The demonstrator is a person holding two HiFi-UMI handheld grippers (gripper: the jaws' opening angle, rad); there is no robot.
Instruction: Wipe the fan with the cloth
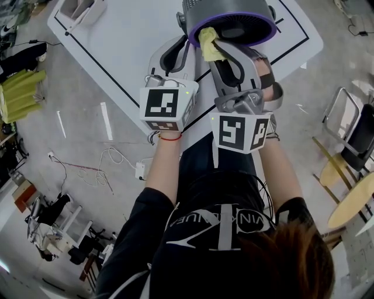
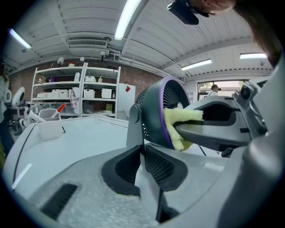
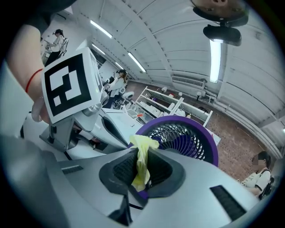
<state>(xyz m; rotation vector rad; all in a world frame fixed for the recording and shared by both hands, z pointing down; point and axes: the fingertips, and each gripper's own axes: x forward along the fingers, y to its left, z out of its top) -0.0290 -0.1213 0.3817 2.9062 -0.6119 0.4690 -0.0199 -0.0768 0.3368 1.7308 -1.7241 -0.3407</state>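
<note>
A grey fan [image 1: 234,23] with a purple front ring stands on the white table [image 1: 128,47]. My right gripper [image 1: 219,49] is shut on a yellow cloth [image 1: 209,45], which lies against the near left part of the purple ring. In the right gripper view the cloth [image 3: 141,151] hangs between the pads of the right gripper [image 3: 141,162], in front of the fan's grille [image 3: 187,133]. My left gripper [image 1: 178,52] is beside it. In its own view the left gripper [image 2: 142,149] is shut on the thin grey edge of the fan's side [image 2: 135,127], with the cloth [image 2: 178,120] just right.
A white bin [image 1: 82,9] stands at the table's far left, also seen as the bin [image 2: 49,127] beyond the fan. A black line runs round the tabletop. Cables [image 1: 99,169] lie on the floor at left, chairs [image 1: 350,140] stand at right.
</note>
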